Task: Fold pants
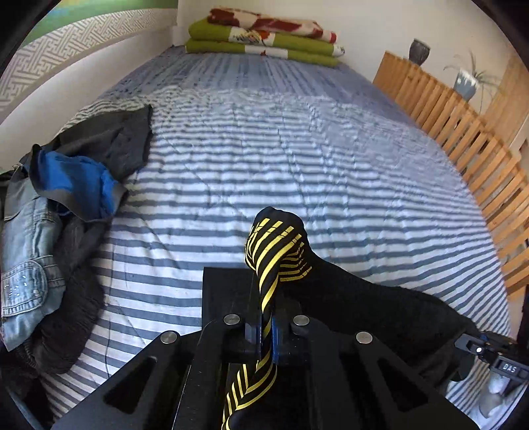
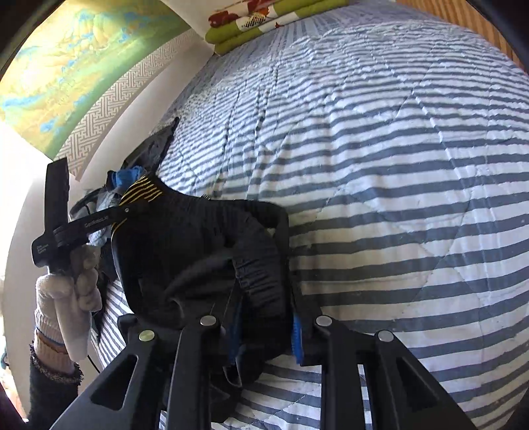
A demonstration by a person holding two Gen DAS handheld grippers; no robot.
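Black pants (image 2: 198, 251) over striped bed (image 1: 297, 158), left gripper (image 1: 264, 317) clamped on yellow-striped cuff (image 1: 277, 244), right gripper (image 2: 261, 317) pinching bunched waistband (image 2: 261, 278)

One pair of black pants (image 1: 363, 297), two grippers, one clothes heap (image 1: 66, 231) left of the pants, one stack of folded blankets (image 1: 264, 36) beyond them

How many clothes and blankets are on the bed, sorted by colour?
Black with yellow stripes: 1, the pants
Blue: 1, a cloth
Denim: 1, a jacket
Dark grey: 1, a garment
Green: 1, a folded blanket
Red and white: 1, a folded blanket
Total: 6
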